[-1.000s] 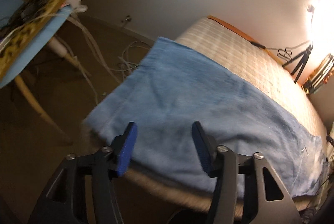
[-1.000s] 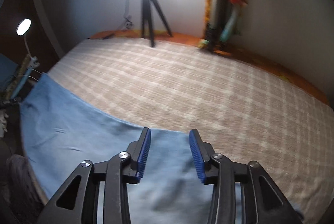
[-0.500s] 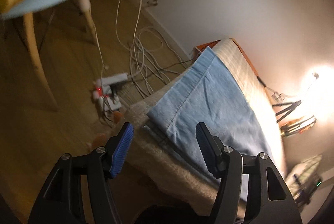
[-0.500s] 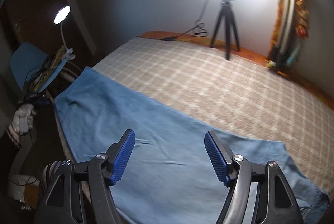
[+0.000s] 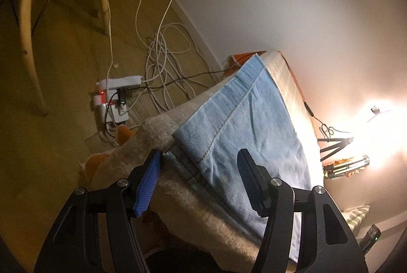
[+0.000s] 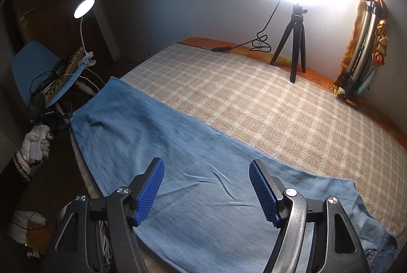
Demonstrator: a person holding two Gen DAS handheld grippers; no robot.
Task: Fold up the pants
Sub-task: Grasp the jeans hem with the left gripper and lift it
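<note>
Light blue denim pants [image 6: 178,153] lie flat and lengthwise along the near edge of a bed with a checked beige cover [image 6: 254,100]. My right gripper [image 6: 206,190] is open and empty, above the middle of the pants. In the left wrist view the hemmed leg end of the pants [image 5: 229,118] lies at the bed's corner. My left gripper [image 5: 198,177] is open, its jaws standing either side of the near hem corner, not touching it.
A blue chair [image 6: 33,67] with cables and a clip lamp [image 6: 84,8] stands left of the bed. A power strip [image 5: 114,92] and white cables lie on the floor. A tripod [image 6: 292,44] with a ring light and a folded stand [image 6: 361,49] are at the far wall.
The left gripper has swung round and down to the hem corner at the bed's end. The right gripper has opened wider and drawn back, showing more of the pants.
</note>
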